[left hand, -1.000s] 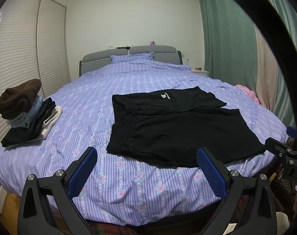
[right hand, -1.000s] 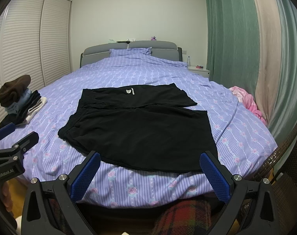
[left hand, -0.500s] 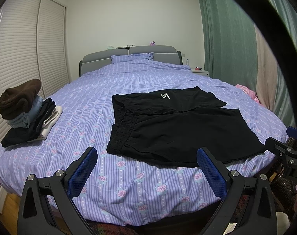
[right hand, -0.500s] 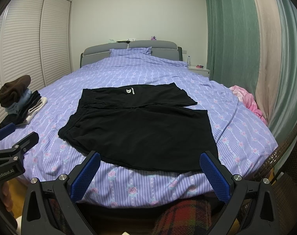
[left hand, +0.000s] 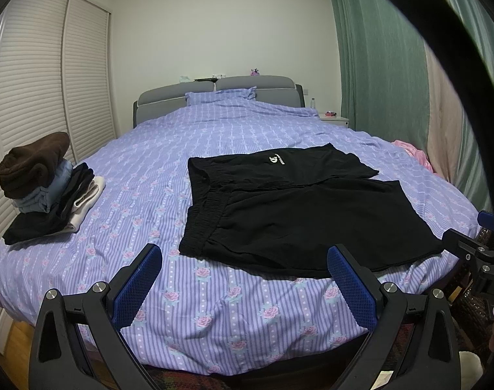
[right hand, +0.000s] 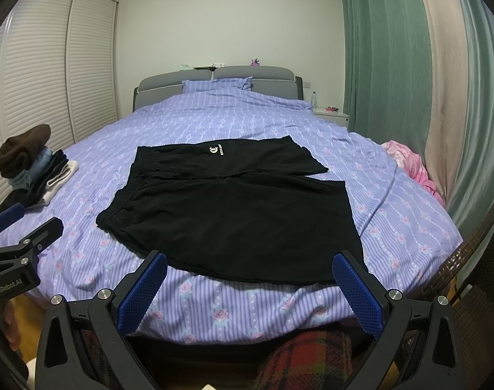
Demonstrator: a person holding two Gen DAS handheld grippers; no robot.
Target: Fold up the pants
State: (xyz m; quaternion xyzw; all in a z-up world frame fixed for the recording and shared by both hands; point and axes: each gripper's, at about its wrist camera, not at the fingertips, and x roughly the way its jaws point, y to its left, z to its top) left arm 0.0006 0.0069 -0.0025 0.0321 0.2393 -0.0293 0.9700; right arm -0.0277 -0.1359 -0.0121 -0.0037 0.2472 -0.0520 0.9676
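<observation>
Both tongs, left tongs (left hand: 243, 269) and right tongs (right hand: 249, 276), gape wide, empty.

Before you, a bed (left hand: 149, 175) in a lilac, rose-printed striped cover carries black shorts (left hand: 295, 214) spread flat near its foot, a stack of folded clothes (left hand: 48, 191) at its left edge, a pink garment (right hand: 409, 165) at its right edge, and a matching pillow (left hand: 220, 95) against the grey headboard (left hand: 256, 83).
</observation>
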